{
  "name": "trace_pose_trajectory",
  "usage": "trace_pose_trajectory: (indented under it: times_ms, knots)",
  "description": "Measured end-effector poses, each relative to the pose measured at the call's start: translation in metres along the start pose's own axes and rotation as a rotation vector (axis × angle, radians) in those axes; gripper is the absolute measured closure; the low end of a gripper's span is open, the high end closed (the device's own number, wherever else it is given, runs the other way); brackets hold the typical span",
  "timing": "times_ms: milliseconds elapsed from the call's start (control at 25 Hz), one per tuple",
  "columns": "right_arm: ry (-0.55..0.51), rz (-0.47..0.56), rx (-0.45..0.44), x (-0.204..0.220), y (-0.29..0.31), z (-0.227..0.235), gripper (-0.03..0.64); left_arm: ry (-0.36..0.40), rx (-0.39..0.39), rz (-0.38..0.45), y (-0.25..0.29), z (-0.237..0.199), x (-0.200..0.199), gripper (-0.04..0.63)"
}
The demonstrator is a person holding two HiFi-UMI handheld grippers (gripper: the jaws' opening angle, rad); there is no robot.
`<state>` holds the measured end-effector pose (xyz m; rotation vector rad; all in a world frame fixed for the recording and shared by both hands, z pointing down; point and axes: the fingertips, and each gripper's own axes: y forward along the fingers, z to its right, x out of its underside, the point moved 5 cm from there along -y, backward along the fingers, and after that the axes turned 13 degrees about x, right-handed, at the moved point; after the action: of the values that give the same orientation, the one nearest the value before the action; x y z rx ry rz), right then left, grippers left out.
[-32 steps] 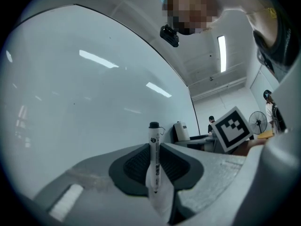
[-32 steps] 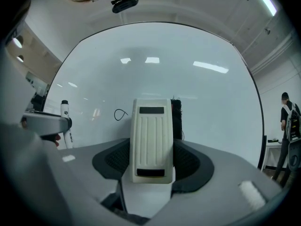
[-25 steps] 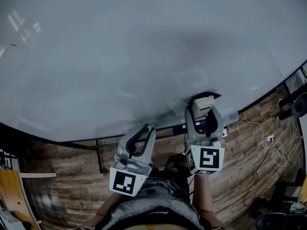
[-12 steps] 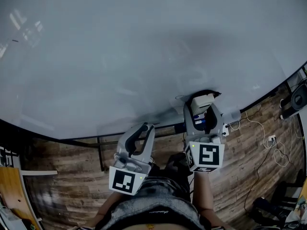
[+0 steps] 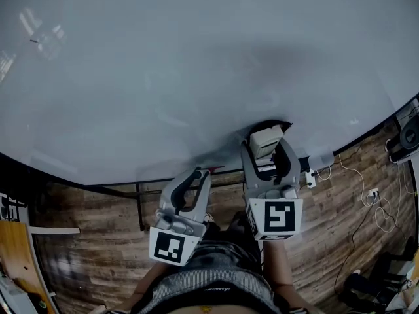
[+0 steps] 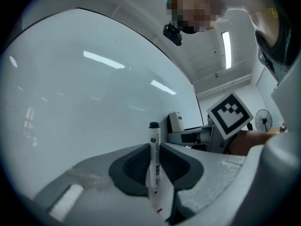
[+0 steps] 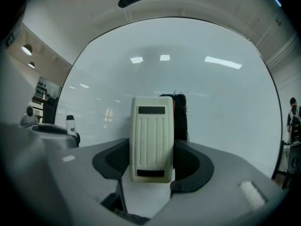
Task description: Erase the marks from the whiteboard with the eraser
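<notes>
One whiteboard (image 5: pixel 163 77) across upper frame. Left tongs (image 5: pixel 198 175) closed on one marker (image 6: pixel 154 149); right tongs (image 5: pixel 268 150) clamped round one eraser (image 7: pixel 150 138), lower right.

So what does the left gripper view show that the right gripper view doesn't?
Only the left gripper view shows a fan and a black-and-white marker cube. Only the right gripper view shows a bystander at its right edge. Both show the whiteboard, the marker clamped in the left gripper and the eraser clamped in the right gripper.
</notes>
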<state>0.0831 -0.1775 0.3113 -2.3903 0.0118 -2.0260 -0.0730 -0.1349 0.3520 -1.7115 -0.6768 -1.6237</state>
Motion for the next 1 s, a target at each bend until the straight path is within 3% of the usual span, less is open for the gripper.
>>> trace_pose_trajectory:
  times_ms: [400, 760, 1000]
  knots:
    - [-0.047, 0.066, -0.188, -0.016, -0.004, -0.041, 0.362, 0.007, -0.109, -0.013, -0.007, 0.000, 0.003, 0.525]
    - [-0.022, 0.085, -0.233, -0.017, -0.004, -0.038, 0.359, 0.005, -0.120, -0.001, -0.006, 0.001, 0.000, 0.525]
    - [-0.004, 0.085, -0.182, -0.017, -0.004, -0.028, 0.360, -0.003, -0.093, 0.003, -0.007, -0.001, 0.000, 0.525]
